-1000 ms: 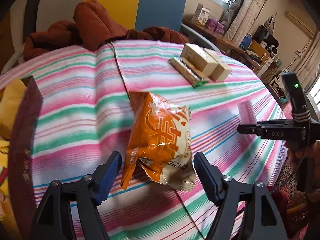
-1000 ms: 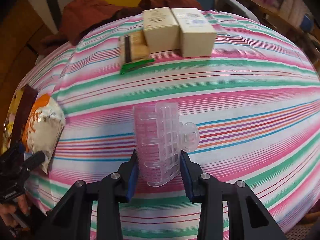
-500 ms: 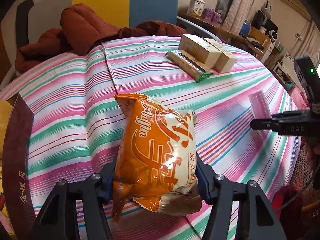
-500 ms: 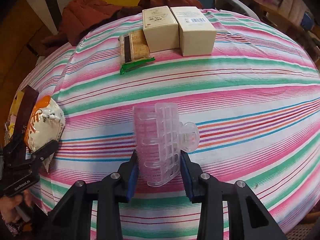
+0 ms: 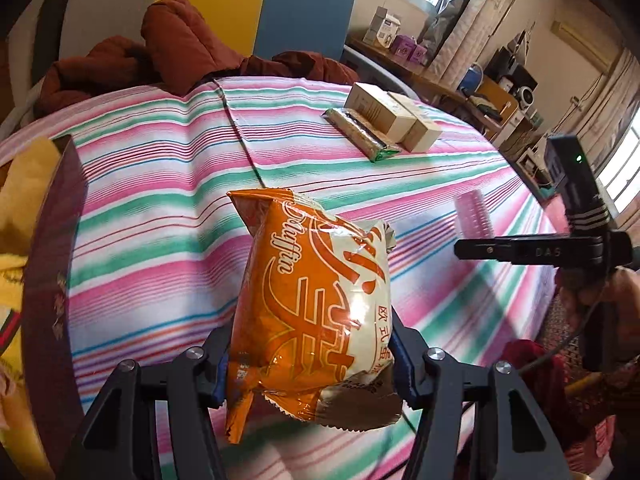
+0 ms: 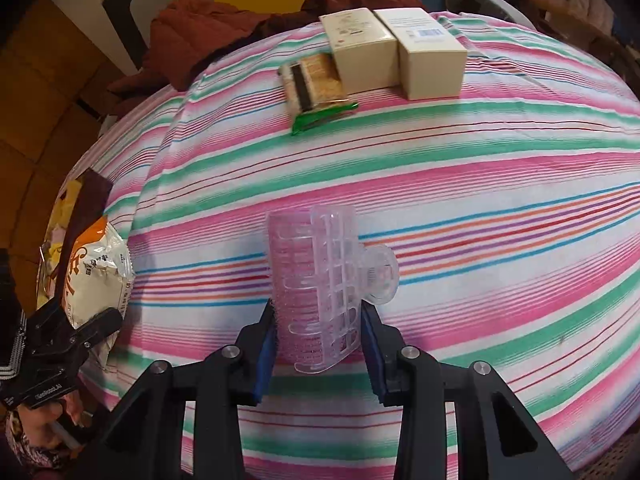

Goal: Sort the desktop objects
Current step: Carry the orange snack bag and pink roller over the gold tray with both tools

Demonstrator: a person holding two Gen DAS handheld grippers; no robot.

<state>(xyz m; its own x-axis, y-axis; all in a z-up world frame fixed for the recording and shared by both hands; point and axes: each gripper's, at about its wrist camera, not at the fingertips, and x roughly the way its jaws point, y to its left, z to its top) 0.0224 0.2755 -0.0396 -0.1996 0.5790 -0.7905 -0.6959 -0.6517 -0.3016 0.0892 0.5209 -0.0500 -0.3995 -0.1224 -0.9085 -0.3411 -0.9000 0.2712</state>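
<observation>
**Both grippers loaded over the striped table**

The left gripper [image 5: 310,364] has its jaws clamped on the lower half of an orange-and-white snack bag [image 5: 316,300], pads pressed into both sides so the foil bulges between them. The bag stands up out of the grip, its crimped top edge tilted toward the far side of the table, with the bottom seam hanging below the fingers. From the right wrist view that same gripper [image 6: 86,322] sits at the left edge of the table, the bag [image 6: 98,276] poking up beside a dark maroon box [image 6: 86,200].

The right gripper [image 6: 318,344] is narrowly closed on a translucent pink hair roller with its clear clip [image 6: 320,284] — the roller upright, the clip's round thumb tab jutting out to the right, above the tablecloth.

Across the pink, green and white striped tablecloth [image 6: 500,184], at the far side, two cream cardboard boxes [image 6: 394,54] lie side by side and touching. Just beside them lies a green-edged packet of crackers [image 6: 314,86]. A rust-brown jacket [image 5: 176,60] is heaped beyond the table's edge
</observation>
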